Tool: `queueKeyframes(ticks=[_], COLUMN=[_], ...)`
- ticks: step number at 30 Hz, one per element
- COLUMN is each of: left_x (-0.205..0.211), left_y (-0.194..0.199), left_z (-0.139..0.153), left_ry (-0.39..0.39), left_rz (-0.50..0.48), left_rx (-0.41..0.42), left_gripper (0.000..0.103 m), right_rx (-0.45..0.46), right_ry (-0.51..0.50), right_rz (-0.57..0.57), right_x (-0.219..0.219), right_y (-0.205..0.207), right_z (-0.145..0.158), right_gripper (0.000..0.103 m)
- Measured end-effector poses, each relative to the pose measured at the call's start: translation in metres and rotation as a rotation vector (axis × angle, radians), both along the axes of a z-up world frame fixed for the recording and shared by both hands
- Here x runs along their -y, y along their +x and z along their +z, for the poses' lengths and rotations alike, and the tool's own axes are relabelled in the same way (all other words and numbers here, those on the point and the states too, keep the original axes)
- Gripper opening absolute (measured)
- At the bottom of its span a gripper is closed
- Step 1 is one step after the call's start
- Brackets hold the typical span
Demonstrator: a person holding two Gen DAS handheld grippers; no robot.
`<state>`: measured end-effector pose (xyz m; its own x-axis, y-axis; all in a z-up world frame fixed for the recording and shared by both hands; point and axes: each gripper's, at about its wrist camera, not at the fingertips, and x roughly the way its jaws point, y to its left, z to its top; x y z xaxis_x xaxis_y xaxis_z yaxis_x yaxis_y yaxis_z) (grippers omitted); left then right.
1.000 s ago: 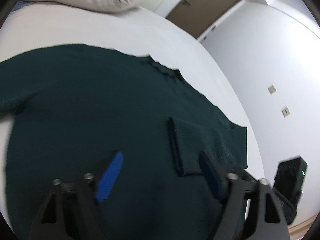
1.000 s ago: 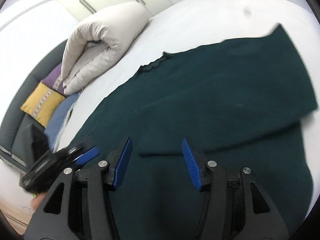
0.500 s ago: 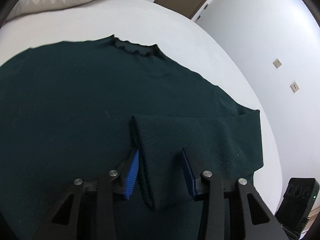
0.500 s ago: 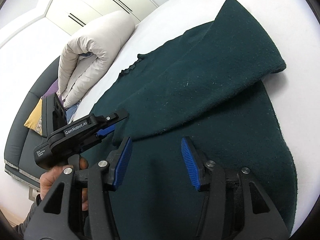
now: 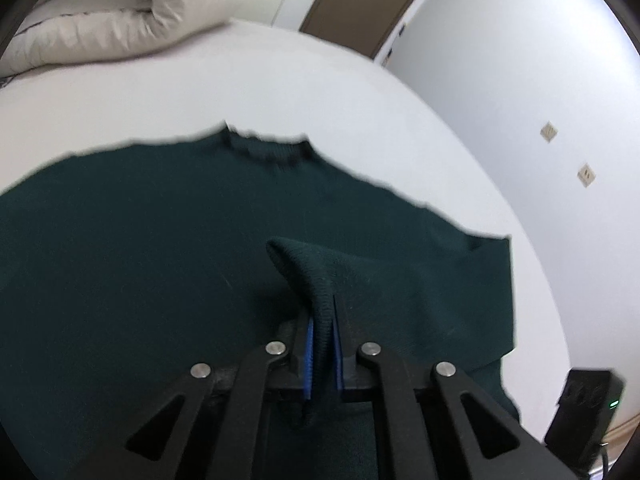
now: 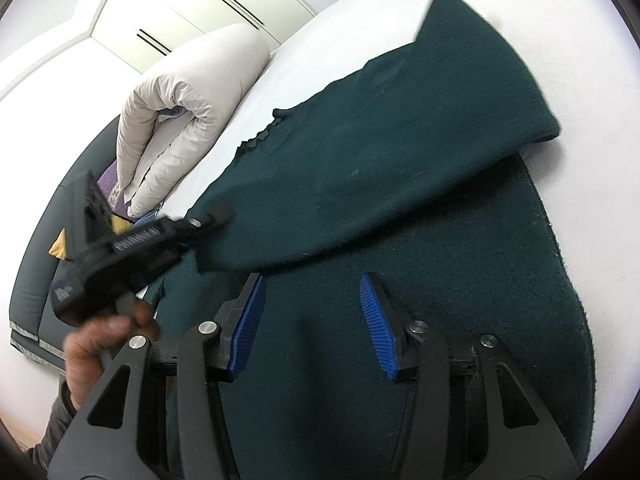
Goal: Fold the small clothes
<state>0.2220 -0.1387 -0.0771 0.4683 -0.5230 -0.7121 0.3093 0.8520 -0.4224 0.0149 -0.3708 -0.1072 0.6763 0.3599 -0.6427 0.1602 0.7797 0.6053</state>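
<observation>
A dark green knit sweater [image 5: 140, 248] lies flat on a white bed [image 5: 280, 80], neck away from me. Its right sleeve [image 5: 420, 280] is folded in across the body. My left gripper [image 5: 321, 344] is shut on the sleeve's cuff [image 5: 316, 280] and lifts it slightly. In the right wrist view the sweater [image 6: 460, 280] fills the middle, with the folded sleeve [image 6: 400, 140] across it. My right gripper [image 6: 312, 320] is open and empty over the sweater's lower body. The left gripper [image 6: 192, 236] shows there holding the cuff end.
A rolled white duvet [image 5: 120, 12] lies at the head of the bed, also in the right wrist view [image 6: 188, 108]. Purple and yellow cushions [image 6: 116, 200] sit beside it. A black device [image 5: 580, 412] stands on the floor by the wall. A brown door [image 5: 372, 4] is beyond the bed.
My left gripper moved onto the sleeve cuff, closed on it and raised it. My right gripper stayed open and shifted a little closer over the sweater.
</observation>
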Motion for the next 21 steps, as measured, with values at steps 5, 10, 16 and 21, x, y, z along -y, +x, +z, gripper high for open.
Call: queueKeyframes(ticks=[5, 10, 16, 21], left_x=[-0.046, -0.084, -0.089, -0.086], left_y=[0.010, 0.034, 0.040, 0.038], left_z=[0.031, 0.012, -0.024, -0.026], left_ry=[-0.002, 0.044, 0.046, 0.003], left_rz=[0.079, 0.146, 0.162, 0.141], left_rx=[0.089, 0.064, 0.004, 0.014], left_gripper=[0.008, 0.008, 0.009, 0.009], right_rx=[-0.005, 0.004, -0.011, -0.034], right_ry=[0.011, 0.068, 0.219, 0.402], right_rz=[0.000, -0.046, -0.157, -0.316], right_x=[0.004, 0.019, 0.056, 0.097], right_y=[-0.002, -0.003, 0.019, 0.032], right_z=[0.002, 0.010, 0.013, -0.010], right_gripper=[0.046, 0.046, 0.047, 0.046])
